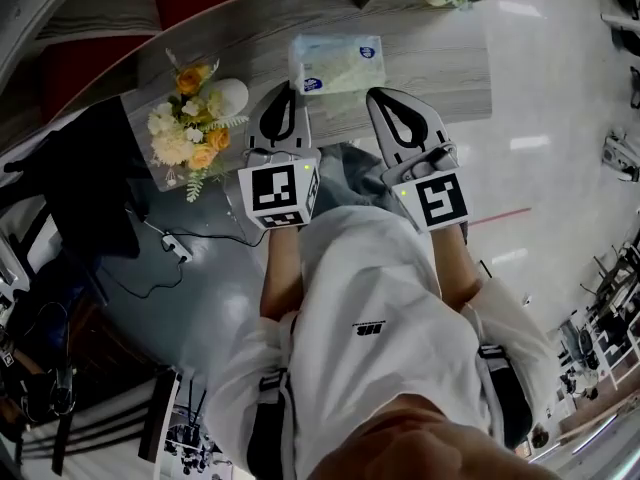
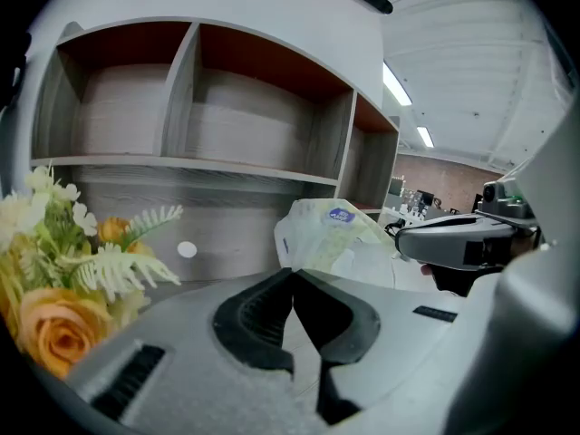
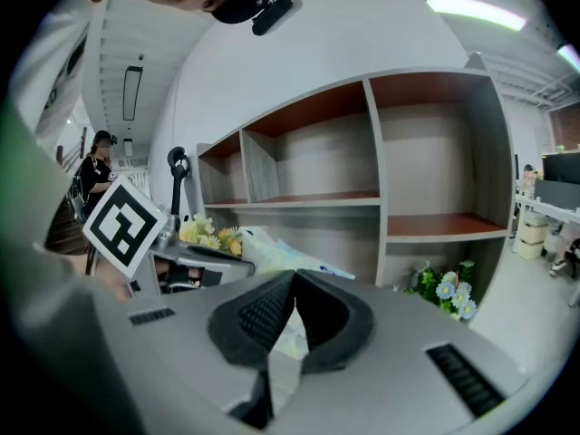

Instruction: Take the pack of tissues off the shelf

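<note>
— So, where does the pack of tissues (image 1: pixel 337 64) sit for us?

— Flat on the grey wood ledge of the shelf (image 1: pixel 450 78). It shares that ledge with the orange-and-cream bouquet (image 1: pixel 190 128) and lies to the right of it, clear of the petals.

— And our tools?

— Both are closed and empty. Our left gripper (image 1: pixel 287 90) has its jaws pressed together, with the tip just beside the pack's corner nearer the bouquet. Our right gripper (image 1: pixel 378 95) is pinched shut too, by the corner farther from the bouquet. Neither is around the pack.

— Then how do we do this step well?

— We judge that the jaws must open wide before we go any closer. The wrap looks soft, so we expect it to crumple. We would take it across a narrow edge, close gently, and lift up and away from the bouquet so nothing brushes the flowers.

— Any writing we can read?

— No. The wrap carries blue logo patches, one on the corner nearer the bouquet, but the print is too small to read. The white shirt (image 1: pixel 370 298) has a small black mark that we cannot read either. The marker cubes (image 1: pixel 278 190) show only black-and-white squares.
</note>
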### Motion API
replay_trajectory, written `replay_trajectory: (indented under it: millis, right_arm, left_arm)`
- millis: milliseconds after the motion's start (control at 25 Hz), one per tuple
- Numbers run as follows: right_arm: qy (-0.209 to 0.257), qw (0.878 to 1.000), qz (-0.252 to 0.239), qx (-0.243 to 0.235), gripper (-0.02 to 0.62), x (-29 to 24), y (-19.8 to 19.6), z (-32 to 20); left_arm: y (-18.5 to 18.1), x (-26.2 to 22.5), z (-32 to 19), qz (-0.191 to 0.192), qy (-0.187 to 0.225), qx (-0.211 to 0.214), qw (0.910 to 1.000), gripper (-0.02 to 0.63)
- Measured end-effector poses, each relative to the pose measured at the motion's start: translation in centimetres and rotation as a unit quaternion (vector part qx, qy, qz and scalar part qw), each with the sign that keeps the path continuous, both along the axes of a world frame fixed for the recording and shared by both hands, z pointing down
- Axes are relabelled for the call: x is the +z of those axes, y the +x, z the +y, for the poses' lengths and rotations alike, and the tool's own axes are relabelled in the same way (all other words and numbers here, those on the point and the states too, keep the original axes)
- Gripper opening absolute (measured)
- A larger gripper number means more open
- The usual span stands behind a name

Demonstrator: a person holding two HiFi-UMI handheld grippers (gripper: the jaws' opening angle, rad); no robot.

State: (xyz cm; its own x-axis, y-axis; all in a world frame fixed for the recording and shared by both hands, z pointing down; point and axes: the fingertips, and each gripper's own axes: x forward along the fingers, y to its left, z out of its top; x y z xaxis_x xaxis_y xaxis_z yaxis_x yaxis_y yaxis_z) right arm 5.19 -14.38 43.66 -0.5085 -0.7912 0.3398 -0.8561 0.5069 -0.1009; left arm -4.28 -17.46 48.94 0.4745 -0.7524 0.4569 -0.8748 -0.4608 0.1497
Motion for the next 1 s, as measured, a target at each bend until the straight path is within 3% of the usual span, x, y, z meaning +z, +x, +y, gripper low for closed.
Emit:
replay_trajectory:
  millis: [1000]
  right_arm:
    - [-0.072, 0.997, 0.013, 0.021, 0.025, 10.5, 1.0, 1.0]
  left_arm:
    - [0.5, 11.8, 2.3, -0.010, -0.084, 0.009, 0.9964, 0.031]
